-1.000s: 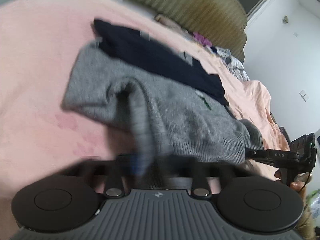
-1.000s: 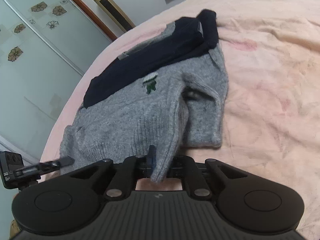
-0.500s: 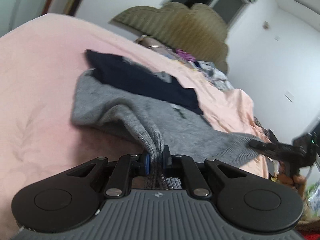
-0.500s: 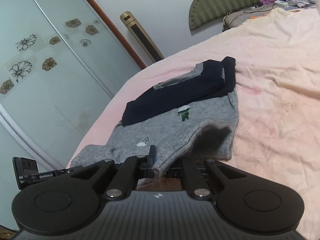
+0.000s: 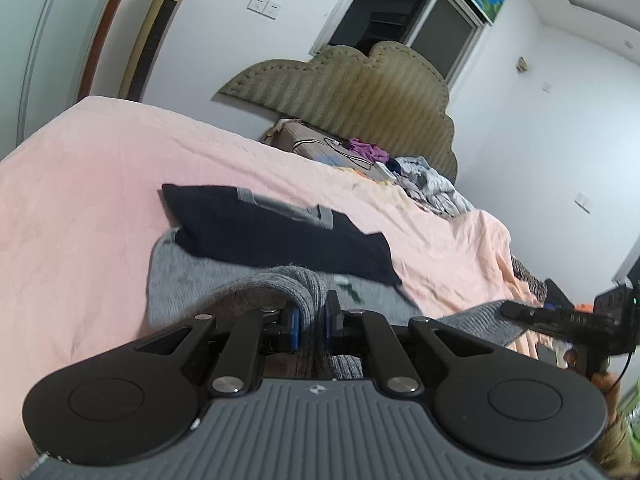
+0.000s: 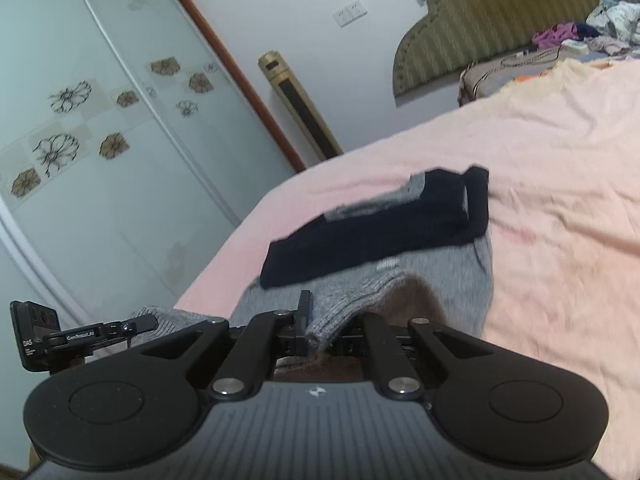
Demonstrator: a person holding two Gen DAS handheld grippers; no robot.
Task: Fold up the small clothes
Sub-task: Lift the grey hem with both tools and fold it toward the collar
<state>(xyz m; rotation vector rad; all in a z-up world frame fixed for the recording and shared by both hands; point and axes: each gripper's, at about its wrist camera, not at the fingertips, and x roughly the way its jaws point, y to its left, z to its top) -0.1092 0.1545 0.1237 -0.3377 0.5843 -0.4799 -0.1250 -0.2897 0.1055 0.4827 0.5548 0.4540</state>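
A small grey knitted sweater (image 5: 180, 280) (image 6: 452, 276) with a dark navy top part (image 5: 280, 240) (image 6: 380, 232) lies on the pink bed sheet (image 5: 80, 200) (image 6: 560, 184). My left gripper (image 5: 312, 316) is shut on the ribbed grey hem, which is lifted off the bed. My right gripper (image 6: 320, 324) is shut on the other corner of the same hem, also raised. The hem arches up over the sweater's body. Each gripper shows at the edge of the other's view, the right gripper (image 5: 516, 312) and the left gripper (image 6: 140, 322).
A padded olive headboard (image 5: 360, 88) (image 6: 500, 12) stands at the far end, with a pile of loose clothes (image 5: 424, 176) (image 6: 608, 20) and a pillow (image 5: 304, 140) before it. A sliding wardrobe (image 6: 100, 152) and a gold tower fan (image 6: 300, 108) (image 5: 160, 32) stand beside the bed.
Both grippers have risen with the sweater's hem in them. The hem has left the sheet and curls over the body. Both cameras now look flatter across the bed.
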